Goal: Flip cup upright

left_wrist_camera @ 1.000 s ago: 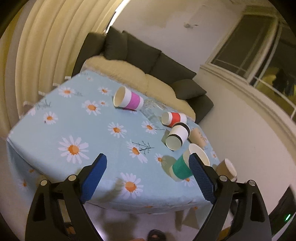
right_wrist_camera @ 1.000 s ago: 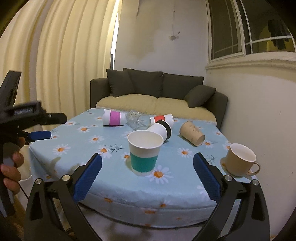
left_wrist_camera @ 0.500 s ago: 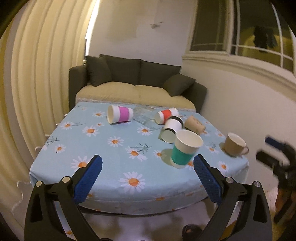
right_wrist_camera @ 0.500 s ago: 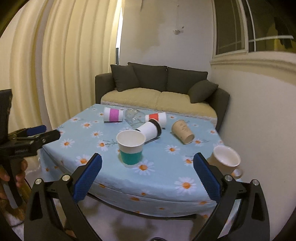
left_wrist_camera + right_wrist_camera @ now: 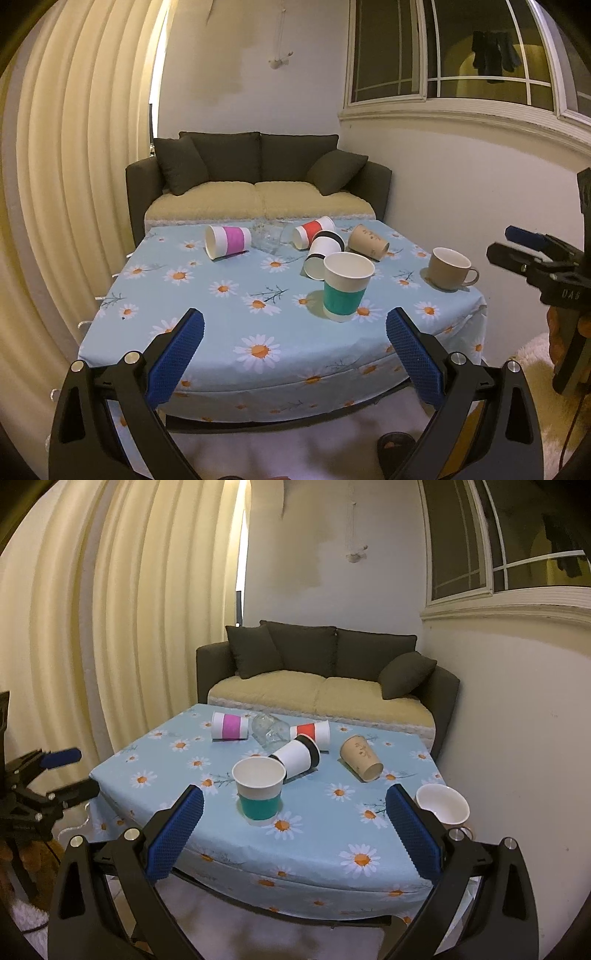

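Note:
A green-banded paper cup [image 5: 347, 286] [image 5: 259, 792] stands upright near the table's front edge. Behind it lie cups on their sides: pink-banded [image 5: 227, 240] [image 5: 229, 726], red-banded [image 5: 314, 230] [image 5: 311, 733], black-banded [image 5: 323, 251] [image 5: 297, 755] and brown [image 5: 368, 242] [image 5: 361, 758]. A clear glass [image 5: 267, 238] [image 5: 269, 731] lies between the pink and red cups. My left gripper [image 5: 293, 352] is open and empty, held off the table's front edge. My right gripper [image 5: 293, 830] is open and empty, also off the front edge.
A beige mug [image 5: 448, 267] [image 5: 442, 808] stands upright at the table's right front corner. The table has a blue daisy cloth [image 5: 221, 314] [image 5: 332, 830]. A dark sofa [image 5: 258, 177] stands behind it, curtains on the left, a wall on the right.
Both grippers have drawn back and away from the table, and the left view has levelled out. The cups have not moved.

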Motion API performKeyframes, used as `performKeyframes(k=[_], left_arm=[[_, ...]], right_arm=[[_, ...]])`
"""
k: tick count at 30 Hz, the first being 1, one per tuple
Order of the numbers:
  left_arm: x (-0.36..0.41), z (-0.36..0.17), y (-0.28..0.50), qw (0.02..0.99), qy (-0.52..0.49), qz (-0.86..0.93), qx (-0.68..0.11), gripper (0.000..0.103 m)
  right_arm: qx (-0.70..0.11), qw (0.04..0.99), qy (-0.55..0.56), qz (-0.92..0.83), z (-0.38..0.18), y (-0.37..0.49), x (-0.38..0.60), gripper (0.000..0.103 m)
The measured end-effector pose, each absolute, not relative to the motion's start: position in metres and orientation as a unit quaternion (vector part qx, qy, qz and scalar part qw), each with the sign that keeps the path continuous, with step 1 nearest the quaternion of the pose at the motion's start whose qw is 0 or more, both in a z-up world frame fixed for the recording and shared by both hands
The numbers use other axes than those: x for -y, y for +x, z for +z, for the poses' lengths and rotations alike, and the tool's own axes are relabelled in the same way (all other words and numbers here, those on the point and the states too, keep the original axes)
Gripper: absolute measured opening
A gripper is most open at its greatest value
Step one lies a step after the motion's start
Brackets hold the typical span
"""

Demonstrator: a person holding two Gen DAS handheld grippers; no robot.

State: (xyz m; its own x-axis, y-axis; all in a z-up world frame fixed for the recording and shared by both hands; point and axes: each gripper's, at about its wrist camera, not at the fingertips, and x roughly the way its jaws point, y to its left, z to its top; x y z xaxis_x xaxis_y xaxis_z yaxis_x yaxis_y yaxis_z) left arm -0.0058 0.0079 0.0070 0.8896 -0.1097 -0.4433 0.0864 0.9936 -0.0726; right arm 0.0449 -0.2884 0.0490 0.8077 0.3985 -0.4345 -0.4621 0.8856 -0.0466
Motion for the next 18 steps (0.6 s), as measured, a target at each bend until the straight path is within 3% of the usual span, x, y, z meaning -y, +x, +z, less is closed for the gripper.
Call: performKeyframes(k=[18], left_arm=[[0.013,-0.003,0.007,0.969,-0.001,-0.058,-0.240,0.096]], right_arm=[[-0.212,0.946,-0.062,0.239,0.018,0.047,0.295,0.098]])
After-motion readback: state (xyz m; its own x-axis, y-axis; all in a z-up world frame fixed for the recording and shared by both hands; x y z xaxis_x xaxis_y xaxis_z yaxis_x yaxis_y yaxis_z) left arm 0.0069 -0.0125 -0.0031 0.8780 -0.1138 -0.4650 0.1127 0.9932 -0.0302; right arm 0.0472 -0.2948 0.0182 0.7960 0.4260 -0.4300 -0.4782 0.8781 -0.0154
